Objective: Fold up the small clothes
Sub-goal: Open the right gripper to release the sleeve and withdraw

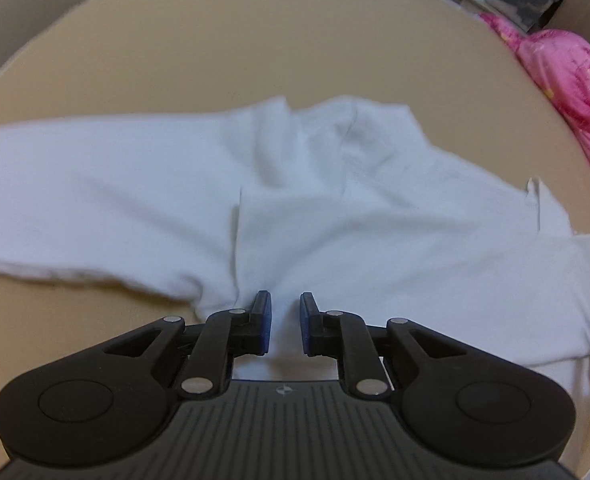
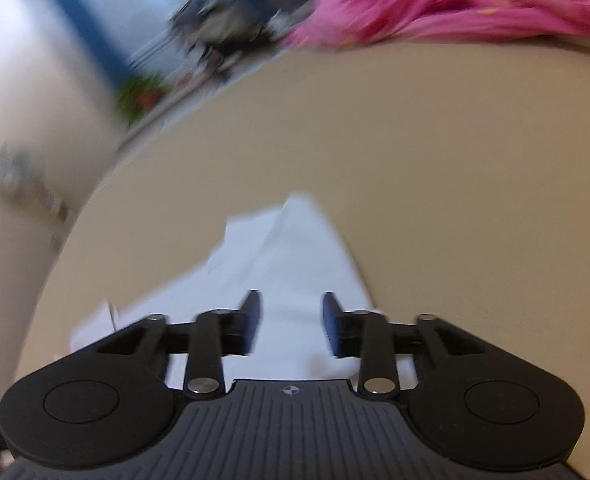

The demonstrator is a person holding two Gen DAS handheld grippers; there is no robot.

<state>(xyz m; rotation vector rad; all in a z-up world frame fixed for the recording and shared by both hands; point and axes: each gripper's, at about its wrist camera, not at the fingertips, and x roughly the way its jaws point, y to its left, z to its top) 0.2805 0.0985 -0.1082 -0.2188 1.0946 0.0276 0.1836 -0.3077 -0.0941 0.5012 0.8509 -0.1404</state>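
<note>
In the left wrist view, the white knit long-sleeved garment (image 1: 335, 208) lies spread and rumpled across the tan rounded surface (image 1: 235, 48), one sleeve stretching far left. The left gripper (image 1: 286, 322) hovers low over the near hem, jaws parted, holding nothing. A shallow pinch here could catch only the top layer, so the fold would drag crooked.

In the blurred right wrist view, the right gripper (image 2: 291, 322) sits above a narrow end of the cloth, jaws released and wider. The crumpled pink fabric (image 2: 455, 4) lies well apart at the far edge.
</note>
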